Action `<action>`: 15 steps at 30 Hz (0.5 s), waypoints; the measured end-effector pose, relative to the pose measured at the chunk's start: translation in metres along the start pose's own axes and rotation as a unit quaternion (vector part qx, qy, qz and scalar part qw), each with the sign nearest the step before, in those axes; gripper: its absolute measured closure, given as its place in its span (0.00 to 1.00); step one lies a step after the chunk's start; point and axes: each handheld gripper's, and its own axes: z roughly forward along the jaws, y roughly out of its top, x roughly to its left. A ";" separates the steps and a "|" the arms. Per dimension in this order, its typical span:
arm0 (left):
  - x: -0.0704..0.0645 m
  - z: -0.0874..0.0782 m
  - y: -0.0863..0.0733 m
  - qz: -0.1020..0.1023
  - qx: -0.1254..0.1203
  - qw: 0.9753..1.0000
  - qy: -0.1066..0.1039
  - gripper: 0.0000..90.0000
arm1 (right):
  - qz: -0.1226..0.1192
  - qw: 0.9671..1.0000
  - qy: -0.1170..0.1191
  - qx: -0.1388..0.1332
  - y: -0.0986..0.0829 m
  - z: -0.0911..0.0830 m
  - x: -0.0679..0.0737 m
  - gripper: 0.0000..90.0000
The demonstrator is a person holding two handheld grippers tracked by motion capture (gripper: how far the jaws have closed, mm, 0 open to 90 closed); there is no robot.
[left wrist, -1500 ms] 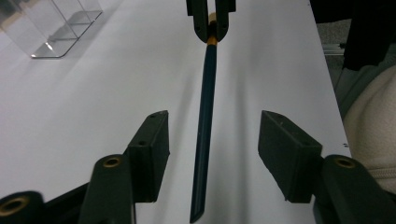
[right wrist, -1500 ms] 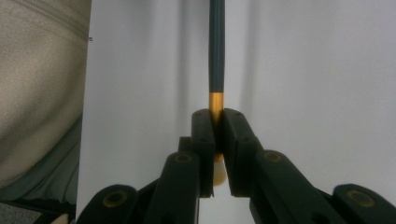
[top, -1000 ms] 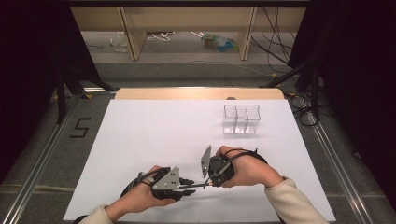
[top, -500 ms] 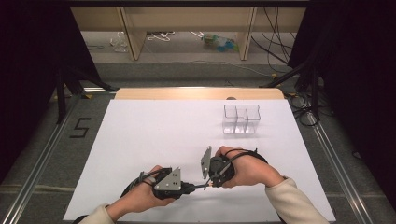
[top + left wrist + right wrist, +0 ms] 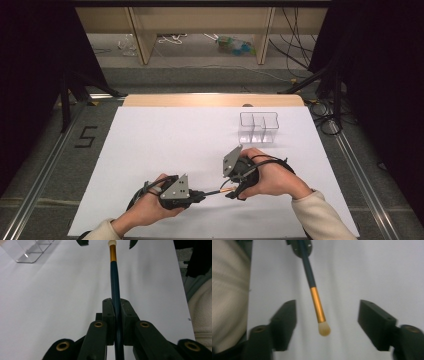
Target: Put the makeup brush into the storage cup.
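Left gripper [image 5: 117,312] is clamped on a small brush [image 5: 115,285], fingers [image 5: 108,315] pressed tight against the dark teal handle on both sides. In the left gripper view the handle runs straight out ahead between the pads, then a gold ferrule, then a pale tip near the top edge. The tip sits between the two fingers of the right gripper, which show at the top of that view.

Right gripper [image 5: 327,322] is wide open, holding nothing. In the right gripper view the brush [image 5: 317,303] comes in from the top, tilted, with its pale bristle tip hanging in the gap between the fingers [image 5: 284,322]. No contact with either pad; both stand well apart from the ferrule. That view is a bit blurred, so fine contact is hard to judge, but the gap looks clear on both sides.

High view: both grippers are low over the white bench [image 5: 165,140], near the person's edge. Left gripper [image 5: 197,195] at left, right gripper [image 5: 235,187] just beside it, the brush [image 5: 217,192] bridging between them, roughly level, above the bench surface.

A clear divided container [image 5: 258,127] stands farther back on the bench, to the right, well apart from both grippers.
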 end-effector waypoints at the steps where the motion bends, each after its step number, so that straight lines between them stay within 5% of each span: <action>1: 0.000 0.000 0.000 0.000 0.000 1.000 0.000 0.93 | 0.000 1.000 0.000 0.000 0.000 0.000 0.000 0.32; 5: 0.004 -0.004 0.001 -0.005 -0.014 1.000 0.008 0.93 | 0.034 0.998 -0.005 -0.052 -0.017 -0.002 -0.002 0.26; 6: 0.004 -0.005 0.001 -0.011 -0.021 1.000 0.009 0.93 | 0.050 0.995 -0.011 -0.087 -0.024 -0.004 -0.004 0.26; 7: 0.004 -0.005 0.001 -0.011 -0.021 1.000 0.009 0.93 | 0.050 0.995 -0.011 -0.087 -0.024 -0.004 -0.004 0.26; 8: 0.005 -0.008 0.000 -0.018 -0.027 0.999 0.021 0.93 | 0.071 0.990 -0.017 -0.119 -0.031 -0.005 -0.006 0.23; 9: 0.005 -0.008 0.000 -0.018 -0.027 0.999 0.021 0.93 | 0.071 0.990 -0.017 -0.119 -0.031 -0.005 -0.006 0.23; 10: 0.006 -0.010 0.000 -0.022 -0.031 0.999 0.024 0.93 | 0.090 0.984 -0.028 -0.149 -0.037 -0.006 -0.007 0.23; 11: 0.007 -0.011 0.000 -0.023 -0.034 0.999 0.032 0.93 | 0.090 0.984 -0.028 -0.149 -0.037 -0.006 -0.007 0.23; 12: 0.008 -0.013 0.000 -0.034 -0.045 0.998 0.038 0.93 | 0.108 0.978 -0.035 -0.175 -0.043 -0.008 -0.008 0.22; 13: 0.008 -0.013 0.000 -0.034 -0.045 0.998 0.038 0.93 | 0.108 0.978 -0.035 -0.175 -0.043 -0.008 -0.008 0.22; 14: 0.009 -0.014 0.000 -0.034 -0.048 0.997 0.040 0.93 | 0.122 0.970 -0.041 -0.204 -0.048 -0.008 -0.009 0.22; 15: 0.009 -0.016 0.000 -0.036 -0.052 0.997 0.044 0.93 | 0.122 0.970 -0.041 -0.204 -0.048 -0.008 -0.009 0.22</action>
